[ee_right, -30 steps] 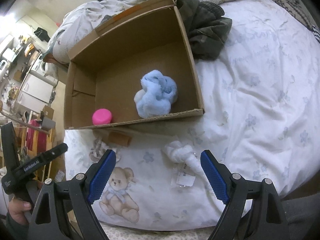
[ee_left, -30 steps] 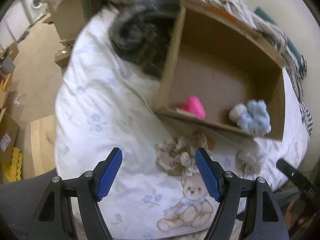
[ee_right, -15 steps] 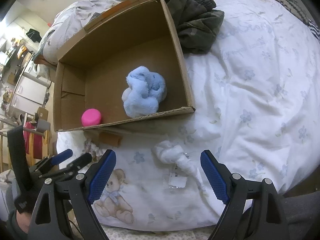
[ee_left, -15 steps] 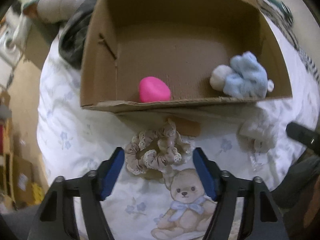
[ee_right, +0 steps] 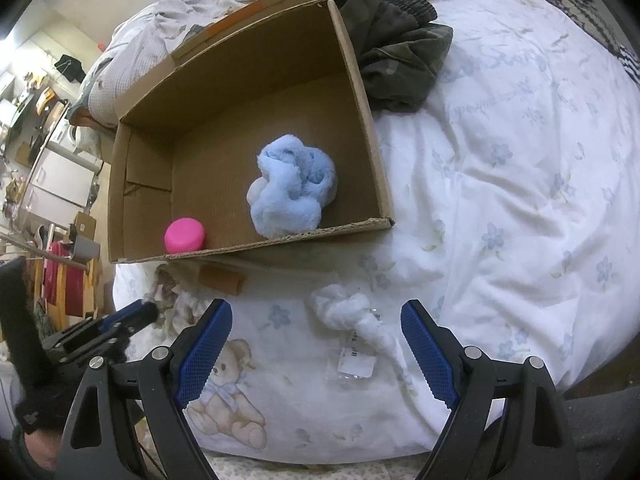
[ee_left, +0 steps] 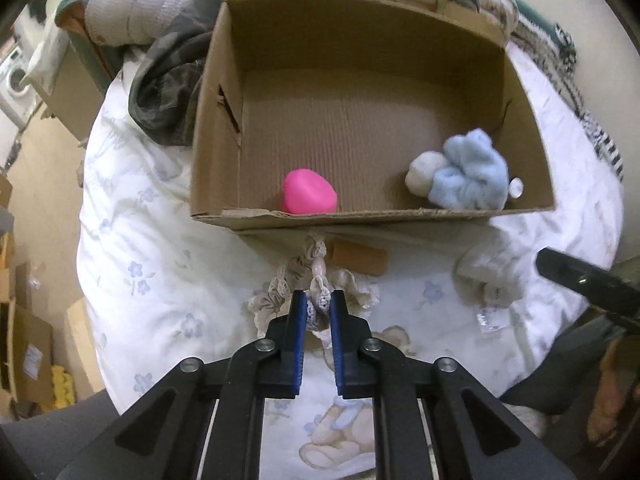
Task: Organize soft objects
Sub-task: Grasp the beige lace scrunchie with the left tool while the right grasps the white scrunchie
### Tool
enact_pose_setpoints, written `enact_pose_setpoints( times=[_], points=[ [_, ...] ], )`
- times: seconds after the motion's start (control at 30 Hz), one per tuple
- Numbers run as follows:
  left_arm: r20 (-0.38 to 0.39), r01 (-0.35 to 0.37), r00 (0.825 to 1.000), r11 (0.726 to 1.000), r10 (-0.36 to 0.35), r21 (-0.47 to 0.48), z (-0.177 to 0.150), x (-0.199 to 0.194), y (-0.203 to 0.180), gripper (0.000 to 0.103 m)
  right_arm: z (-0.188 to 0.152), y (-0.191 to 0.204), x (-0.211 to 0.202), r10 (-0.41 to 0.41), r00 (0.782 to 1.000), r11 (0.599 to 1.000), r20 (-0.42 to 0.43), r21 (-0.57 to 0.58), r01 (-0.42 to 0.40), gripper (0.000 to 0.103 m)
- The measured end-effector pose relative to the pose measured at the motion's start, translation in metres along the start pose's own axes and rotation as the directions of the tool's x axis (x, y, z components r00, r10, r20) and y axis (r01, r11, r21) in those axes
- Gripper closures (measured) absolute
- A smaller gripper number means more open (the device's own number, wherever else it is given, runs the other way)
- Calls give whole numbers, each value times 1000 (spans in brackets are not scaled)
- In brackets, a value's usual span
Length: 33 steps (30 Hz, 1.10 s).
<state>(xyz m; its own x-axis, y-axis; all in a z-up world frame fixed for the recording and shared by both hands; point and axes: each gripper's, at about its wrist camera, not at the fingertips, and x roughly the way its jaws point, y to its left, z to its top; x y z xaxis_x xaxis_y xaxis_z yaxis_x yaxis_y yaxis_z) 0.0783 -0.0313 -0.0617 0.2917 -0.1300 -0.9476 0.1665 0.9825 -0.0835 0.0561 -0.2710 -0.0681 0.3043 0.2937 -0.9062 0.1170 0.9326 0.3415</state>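
Scrunchie [ee_left: 316,280], beige w/ lace trim, pinched in left tongs [ee_left: 318,314].

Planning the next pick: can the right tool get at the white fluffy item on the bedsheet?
Probably yes. The right tool is open, and the white fluffy item lies uncovered just ahead between its fingers, outside the cardboard box.

Matt corrugated cardboard box [ee_left: 216,128]; fluffy blue plush toy [ee_right: 292,192]; smooth pink ball [ee_left: 309,197]; lace-edged beige fabric scrunchie [ee_left: 316,280]; soft printed cotton bedsheet [ee_right: 500,200]; textured blue plastic gripper pads [ee_right: 426,354].
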Motion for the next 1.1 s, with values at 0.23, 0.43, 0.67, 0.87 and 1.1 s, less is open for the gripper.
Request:
enact_pose_setpoints(
  times=[0.23,0.43,0.67,0.87,1.1],
  points=[
    [40,37,999,997,-35,-61,4,-20,27,93,-2,2,0,1,1000,1000,-1,-8,-1,11],
    [73,51,997,984,-39,-170,6,-34,61,93,-3,12,1,73,997,997,-12,-26,-73,11],
    [48,25,999,970,-14,-242,4,-30,86,93,2,49,33,226,966,971,-123,-55,-234,11],
    [18,16,1000,972,-12,-234,0,-22,87,93,8,87,89,271,931,956,-244,-47,-291,22],
    [-13,-9,1000,978,7,-209,2,-11,82,93,7,104,123,186,946,967,-267,-119,-223,54]
  ],
)
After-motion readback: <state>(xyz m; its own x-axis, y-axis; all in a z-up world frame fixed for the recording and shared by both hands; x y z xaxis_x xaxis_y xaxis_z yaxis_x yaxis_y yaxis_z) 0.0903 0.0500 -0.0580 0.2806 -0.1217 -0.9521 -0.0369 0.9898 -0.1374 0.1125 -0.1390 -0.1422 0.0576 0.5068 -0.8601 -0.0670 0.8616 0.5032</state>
